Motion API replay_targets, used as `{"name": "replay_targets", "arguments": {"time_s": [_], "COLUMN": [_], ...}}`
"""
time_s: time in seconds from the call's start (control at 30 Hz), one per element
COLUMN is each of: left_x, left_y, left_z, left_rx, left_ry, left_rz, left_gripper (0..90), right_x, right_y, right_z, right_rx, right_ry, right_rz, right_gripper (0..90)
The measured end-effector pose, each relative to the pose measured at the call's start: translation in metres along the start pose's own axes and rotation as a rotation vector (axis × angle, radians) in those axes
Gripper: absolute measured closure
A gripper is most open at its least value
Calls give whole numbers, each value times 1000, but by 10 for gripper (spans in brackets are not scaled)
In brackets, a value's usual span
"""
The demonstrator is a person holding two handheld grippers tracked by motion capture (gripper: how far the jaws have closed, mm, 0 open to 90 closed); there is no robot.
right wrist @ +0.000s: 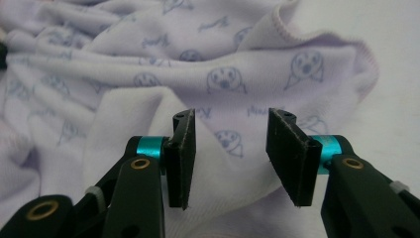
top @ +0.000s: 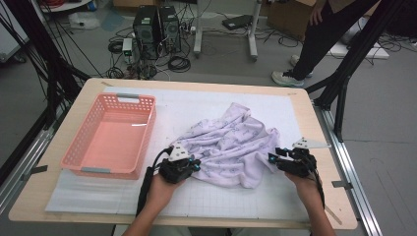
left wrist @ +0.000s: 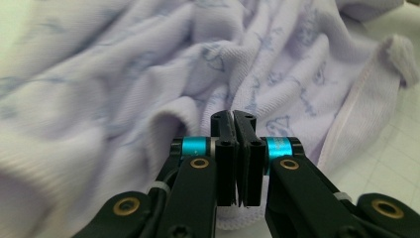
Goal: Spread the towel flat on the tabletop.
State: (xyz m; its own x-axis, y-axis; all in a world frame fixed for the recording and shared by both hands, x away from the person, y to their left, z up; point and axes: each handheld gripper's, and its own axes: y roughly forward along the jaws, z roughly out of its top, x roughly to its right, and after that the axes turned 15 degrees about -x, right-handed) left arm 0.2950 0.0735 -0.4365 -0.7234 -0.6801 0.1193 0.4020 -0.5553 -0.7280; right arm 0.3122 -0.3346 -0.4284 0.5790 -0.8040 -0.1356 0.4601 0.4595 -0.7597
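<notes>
A crumpled pale lilac garment (top: 231, 145) printed with small blue seal faces lies on the white gridded mat (top: 216, 201) that covers the wooden table (top: 314, 128), right of the middle and toward the person's side. The left gripper (top: 195, 163) sits at the garment's near left edge, held in the person's left hand (top: 160, 189). In the left gripper view its jaws are pressed together, and a hemmed edge of the cloth shows just under them; whether any fabric is caught between the pads cannot be made out for certain, though they meet right at the hem. The right gripper (top: 273, 158) is at the garment's near right edge, held in the right hand (top: 306, 187). In the right gripper view its jaws stand spread apart, with a fold of the printed cloth lying in the gap between them and nothing pinched. A pink plastic basket (top: 142, 135) with holes in its walls stands on the mat to the left of the garment, just beside the left gripper. Beyond the table, a person's legs (top: 314, 44) stand on the grey floor near two computer towers (top: 156, 27) and loose cables.
</notes>
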Motion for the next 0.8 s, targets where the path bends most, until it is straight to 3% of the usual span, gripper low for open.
{"name": "replay_targets", "arguments": {"time_s": [0.23, 0.3, 0.4, 0.57, 0.73, 0.8], "left_x": [-15, -18, -23, -25, -25, -27], "left_y": [-10, -11, -9, -3, 5, 8], "left_z": [-2, -2, -2, 2, 15, 19], "left_rx": [21, 24, 20, 13, 23, 23], "left_ry": [-38, -50, -78, -98, -109, -117], "left_rz": [39, 45, 67, 92, 130, 138], "left_gripper": [874, 875, 876, 878, 877, 876], "right_x": [-23, -27, -24, -14, -10, -6], "right_y": [35, 38, 36, 30, 26, 25], "right_z": [8, 9, 9, 8, 10, 10], "right_rx": [-108, -107, -112, -68, -18, 4], "right_ry": [-80, -96, -103, -42, -33, -4], "right_rz": [30, 15, 24, -70, -203, -195], "right_gripper": [548, 611, 777, 793, 781, 769]}}
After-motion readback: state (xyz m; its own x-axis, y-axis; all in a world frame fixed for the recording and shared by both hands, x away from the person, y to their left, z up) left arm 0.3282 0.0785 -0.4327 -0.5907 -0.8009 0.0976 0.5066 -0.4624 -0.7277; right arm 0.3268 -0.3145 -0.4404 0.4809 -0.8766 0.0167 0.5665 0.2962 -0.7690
